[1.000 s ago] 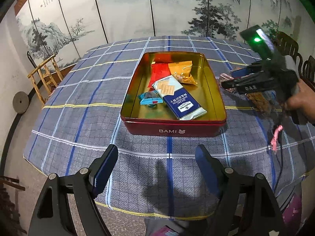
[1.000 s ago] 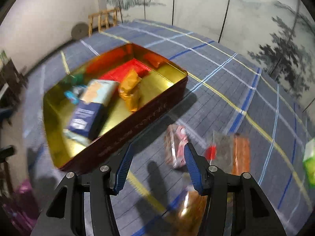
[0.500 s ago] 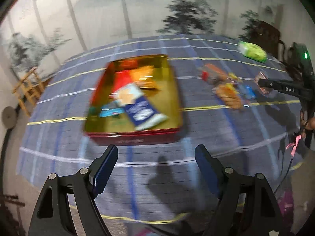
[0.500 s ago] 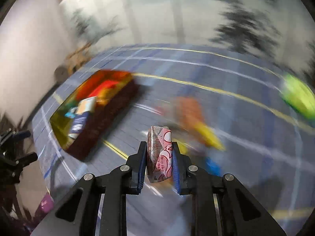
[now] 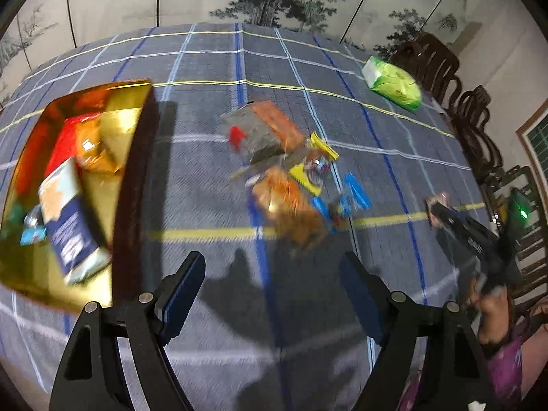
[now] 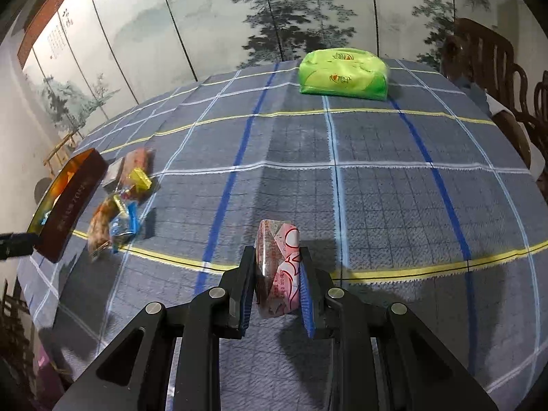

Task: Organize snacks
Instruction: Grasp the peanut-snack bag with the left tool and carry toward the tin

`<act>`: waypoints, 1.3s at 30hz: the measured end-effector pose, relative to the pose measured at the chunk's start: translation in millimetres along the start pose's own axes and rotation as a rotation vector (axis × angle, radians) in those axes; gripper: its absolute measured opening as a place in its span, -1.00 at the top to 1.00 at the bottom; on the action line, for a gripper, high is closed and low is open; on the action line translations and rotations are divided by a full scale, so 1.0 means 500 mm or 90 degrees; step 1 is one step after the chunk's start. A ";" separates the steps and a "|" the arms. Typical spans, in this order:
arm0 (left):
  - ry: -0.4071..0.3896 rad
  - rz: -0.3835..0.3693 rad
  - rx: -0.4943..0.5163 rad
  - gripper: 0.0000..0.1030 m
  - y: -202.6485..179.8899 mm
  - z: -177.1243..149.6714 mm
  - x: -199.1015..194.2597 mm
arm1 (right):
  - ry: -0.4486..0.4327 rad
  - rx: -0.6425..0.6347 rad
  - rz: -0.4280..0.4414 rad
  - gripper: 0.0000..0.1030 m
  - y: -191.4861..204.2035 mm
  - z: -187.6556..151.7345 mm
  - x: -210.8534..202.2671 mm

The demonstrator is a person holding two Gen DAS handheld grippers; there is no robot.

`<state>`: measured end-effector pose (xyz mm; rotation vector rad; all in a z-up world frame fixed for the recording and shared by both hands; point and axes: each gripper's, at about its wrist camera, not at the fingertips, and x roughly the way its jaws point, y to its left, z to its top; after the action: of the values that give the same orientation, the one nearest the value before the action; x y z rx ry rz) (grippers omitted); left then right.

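My right gripper (image 6: 277,274) is shut on a pink-and-white snack packet (image 6: 278,267), held upright above the checked tablecloth. In the left wrist view the same gripper (image 5: 436,207) shows at the right edge with the packet at its tip. My left gripper (image 5: 272,286) stands open and empty over the cloth. Just beyond it lies a pile of loose snacks (image 5: 291,174): an orange bag, a clear packet, yellow and blue wrappers. The red tin (image 5: 135,185) with a gold inside sits at the left, holding a blue packet (image 5: 68,226) and red and orange bags. From the right wrist the tin (image 6: 68,202) and pile (image 6: 116,202) lie far left.
A green tissue pack (image 6: 344,75) lies at the far side of the table, also the green pack (image 5: 392,84) in the left view. Dark wooden chairs (image 5: 479,130) line the right edge. A painted folding screen stands behind the table. A person's hand (image 5: 493,315) holds the right gripper.
My right gripper closed on the pink packet, lifted it from the pile and swung right, away from the tin. My left gripper swept right, from facing the tin to facing the loose pile.
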<state>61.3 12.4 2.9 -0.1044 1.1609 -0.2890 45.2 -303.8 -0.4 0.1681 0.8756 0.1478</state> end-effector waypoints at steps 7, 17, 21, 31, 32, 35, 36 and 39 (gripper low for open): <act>0.057 0.046 -0.044 -0.41 -0.014 0.062 0.106 | -0.022 0.013 0.018 0.52 -0.027 -0.008 0.007; 0.051 0.091 -0.075 -0.42 -0.020 0.077 0.156 | -0.032 0.005 0.051 0.52 -0.023 -0.012 0.003; 0.032 0.126 -0.044 -0.39 -0.036 0.071 0.163 | -0.030 0.005 0.052 0.52 -0.022 -0.013 0.004; -0.010 0.104 -0.009 0.31 -0.016 0.028 0.131 | -0.022 0.016 0.045 0.51 -0.029 -0.009 0.011; -0.012 0.087 -0.021 0.31 -0.011 0.020 0.120 | -0.019 0.016 0.044 0.51 -0.029 -0.008 0.013; -0.025 0.077 -0.015 0.31 -0.015 -0.009 0.087 | -0.010 0.015 0.034 0.51 -0.026 -0.006 0.019; -0.028 0.068 -0.015 0.31 -0.017 -0.022 0.073 | -0.010 0.013 0.031 0.51 -0.026 -0.006 0.020; -0.033 0.056 -0.011 0.31 -0.024 -0.055 0.040 | -0.009 0.009 0.025 0.51 -0.024 -0.006 0.021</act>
<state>41.5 -2.8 -22.8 -0.0755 1.1143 -0.1978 50.4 -313.0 -12.6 0.1999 0.8593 0.1773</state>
